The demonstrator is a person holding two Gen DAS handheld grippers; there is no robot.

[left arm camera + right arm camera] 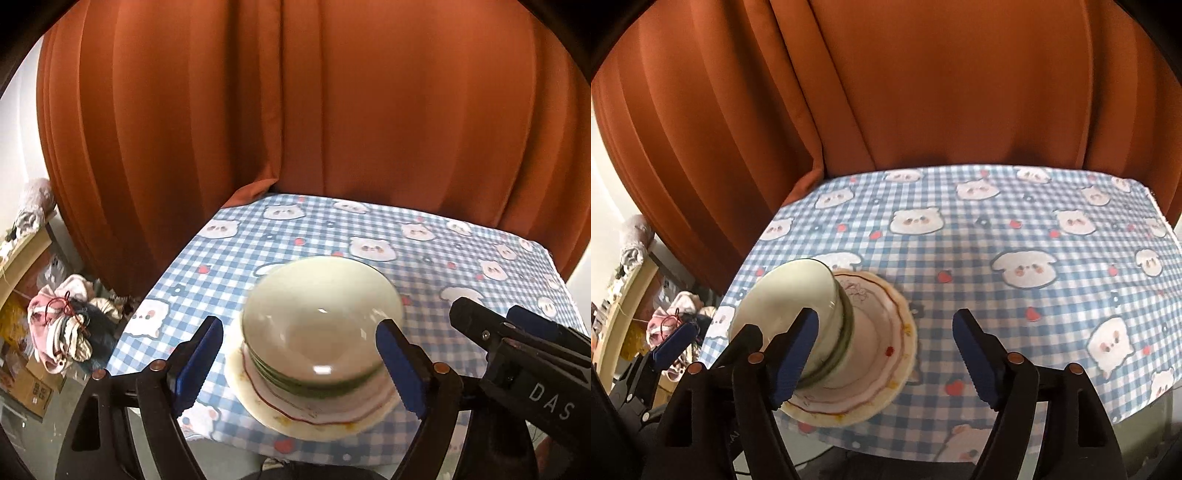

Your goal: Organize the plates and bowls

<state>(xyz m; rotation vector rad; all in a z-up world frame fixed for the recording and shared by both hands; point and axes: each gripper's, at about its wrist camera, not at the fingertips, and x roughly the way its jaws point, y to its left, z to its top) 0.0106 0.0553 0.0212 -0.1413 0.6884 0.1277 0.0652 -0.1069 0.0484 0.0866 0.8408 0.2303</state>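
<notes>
A stack of cream bowls [321,314] with green rims stands on cream plates [317,413] with a wavy red line, near the front left of the checked tablecloth [424,266]. My left gripper [299,354] is open, its blue pads either side of the stack and touching nothing. My right gripper [884,343] is open too, with only cloth between its fingers; the bowls [790,295] and plates [882,332] lie just left of its left finger. From the left wrist view the right gripper [487,312] shows at the right edge.
An orange curtain [923,92] hangs right behind the table [1015,240]. Left of the table, on the floor, lie a heap of clothes [62,332] and cardboard boxes [33,387], beside a shelf [22,247]. The cloth right of the stack is bare.
</notes>
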